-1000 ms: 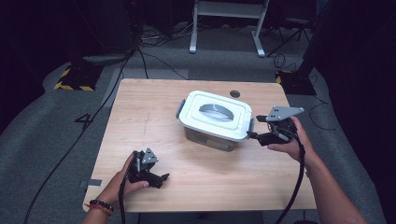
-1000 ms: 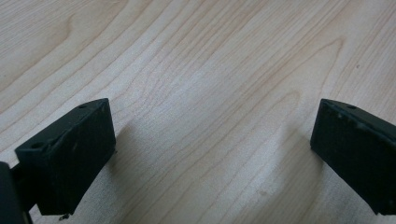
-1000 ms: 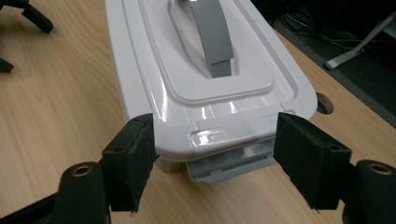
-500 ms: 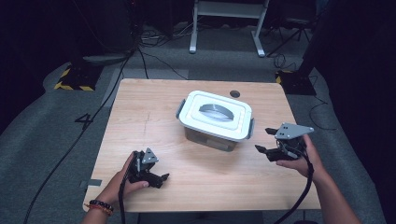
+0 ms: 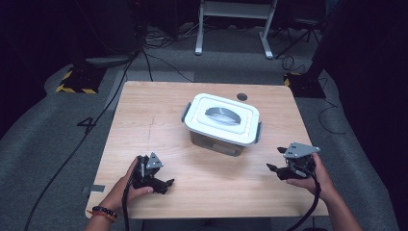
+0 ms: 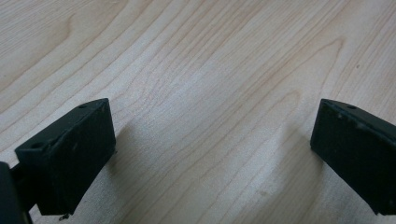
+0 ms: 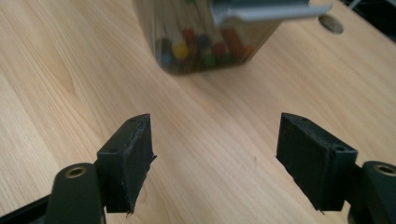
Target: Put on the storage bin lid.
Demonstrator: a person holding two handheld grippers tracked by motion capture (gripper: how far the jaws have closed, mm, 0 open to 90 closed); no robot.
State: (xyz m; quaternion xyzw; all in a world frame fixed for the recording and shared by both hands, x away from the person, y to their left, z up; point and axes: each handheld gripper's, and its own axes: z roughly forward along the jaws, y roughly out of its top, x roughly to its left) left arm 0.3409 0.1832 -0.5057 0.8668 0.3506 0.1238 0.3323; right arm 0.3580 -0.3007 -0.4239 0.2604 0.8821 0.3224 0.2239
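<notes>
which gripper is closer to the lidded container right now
Right. The right gripper sits just off the container's near right corner; the left gripper rests farther away toward the table's near left.

L gripper [image 6: 210, 163] fingers [image 6: 70, 158] wide apart, nothing between, low over bare wood table [image 6: 210, 70]

The table [image 5: 144, 120] is seen from above and the near side, looking forward and down. Bare wood is viewed close up from the left gripper's camera. The box [image 7: 205, 42] is faced from low by the right gripper's camera, and is shared with the high view.
</notes>
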